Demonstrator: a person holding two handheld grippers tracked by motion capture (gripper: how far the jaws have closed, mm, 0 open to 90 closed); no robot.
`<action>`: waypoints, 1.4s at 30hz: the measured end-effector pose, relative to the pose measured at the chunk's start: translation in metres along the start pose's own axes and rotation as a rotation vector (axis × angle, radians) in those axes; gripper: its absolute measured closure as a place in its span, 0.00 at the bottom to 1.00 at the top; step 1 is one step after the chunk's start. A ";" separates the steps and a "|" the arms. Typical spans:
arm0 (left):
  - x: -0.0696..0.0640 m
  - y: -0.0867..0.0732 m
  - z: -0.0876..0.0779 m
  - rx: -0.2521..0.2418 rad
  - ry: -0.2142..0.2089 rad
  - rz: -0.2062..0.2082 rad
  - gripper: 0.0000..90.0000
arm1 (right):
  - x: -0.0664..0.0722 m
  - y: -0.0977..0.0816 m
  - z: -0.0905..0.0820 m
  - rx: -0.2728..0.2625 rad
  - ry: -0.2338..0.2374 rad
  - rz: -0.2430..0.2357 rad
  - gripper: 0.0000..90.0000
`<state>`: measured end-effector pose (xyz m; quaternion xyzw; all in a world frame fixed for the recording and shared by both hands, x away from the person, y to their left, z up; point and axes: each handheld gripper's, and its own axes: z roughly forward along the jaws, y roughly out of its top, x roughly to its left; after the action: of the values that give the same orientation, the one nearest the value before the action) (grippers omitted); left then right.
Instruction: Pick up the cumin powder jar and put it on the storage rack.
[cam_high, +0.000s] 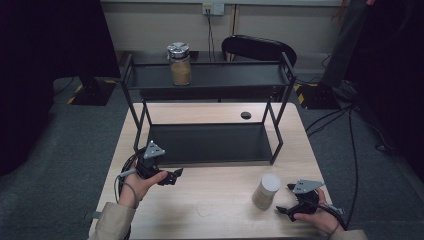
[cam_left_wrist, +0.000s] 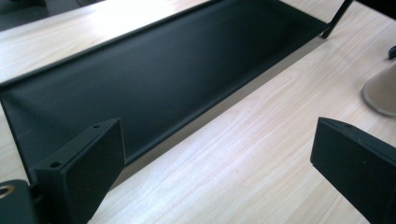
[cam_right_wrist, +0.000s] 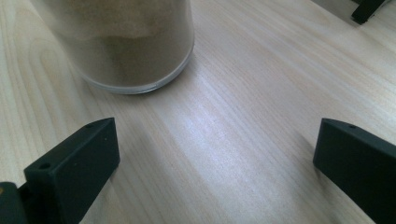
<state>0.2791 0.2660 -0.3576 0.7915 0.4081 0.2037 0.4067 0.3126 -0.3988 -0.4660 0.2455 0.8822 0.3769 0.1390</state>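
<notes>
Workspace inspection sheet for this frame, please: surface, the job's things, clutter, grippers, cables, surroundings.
Surface: light wooden table, bare in front.
Job's things: white-lidded jar of tan powder stands on the table beside the right gripper; second jar, metal lid, on top tier of black two-tier rack; lower tier bare.
Clutter: small dark round spot on the table behind the rack.
Grippers: left gripper open, near the rack's front edge; right gripper open, jar ahead, not between the jaws.
Cables: several on the floor at right.
Surroundings: grey carpet, black chair, wall socket.
</notes>
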 end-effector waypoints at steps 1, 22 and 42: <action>0.000 -0.002 0.001 -0.001 -0.001 0.000 0.02 | 0.000 0.000 0.000 0.000 0.000 0.000 0.00; 0.001 -0.043 0.016 0.021 0.007 -0.014 0.03 | 0.000 0.000 0.000 0.000 0.000 0.000 0.00; 0.003 -0.080 0.033 0.037 0.004 -0.015 0.03 | 0.000 0.000 0.000 0.000 0.000 0.000 0.00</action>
<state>0.2638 0.2799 -0.4415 0.7953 0.4187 0.1947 0.3926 0.3127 -0.3988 -0.4660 0.2454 0.8823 0.3769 0.1390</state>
